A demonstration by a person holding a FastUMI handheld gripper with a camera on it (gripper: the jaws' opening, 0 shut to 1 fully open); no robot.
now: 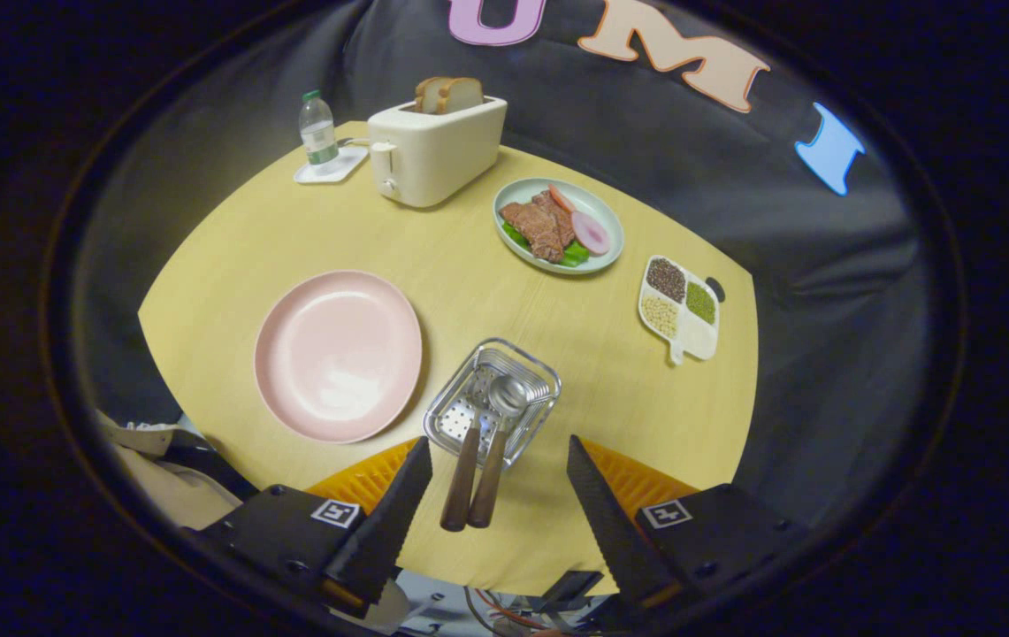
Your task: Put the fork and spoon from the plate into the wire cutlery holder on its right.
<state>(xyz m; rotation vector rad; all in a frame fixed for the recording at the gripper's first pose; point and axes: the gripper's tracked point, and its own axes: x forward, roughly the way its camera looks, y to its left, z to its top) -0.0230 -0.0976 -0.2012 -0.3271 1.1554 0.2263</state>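
**Cutlery in the holder, gripper clear**

Pale yellow counter (469, 265) against the black cloth wall, set for a meal. Pink plate (338, 354) toward the left edge, bare, nothing on it. Wire cutlery holder (493, 400) just to its right, close to the near edge. Fork (462, 460) and spoon (495, 447) both lying in that holder, heads inside the basket, brown handles side by side and sticking out over its near rim toward the camera.

Hand-held gripper (500, 482) raised above the near edge, fingers spread wide, gripping nothing. Handle ends between the two fingers, nearer the left one, touching neither. Holder just ahead of the fingertips, plate off beyond the left finger.

Judged from this layout: both pieces placed, task at or very near its end, release step done. Next move calls for little more than backing straight away, fingers kept apart so as not to catch the protruding handles and tip the light holder.

Further back, untouched: toaster (433, 150) with bread, water bottle (318, 133) on a small tray, plate of food (559, 226), divided dish of beans (679, 310) near the right edge.
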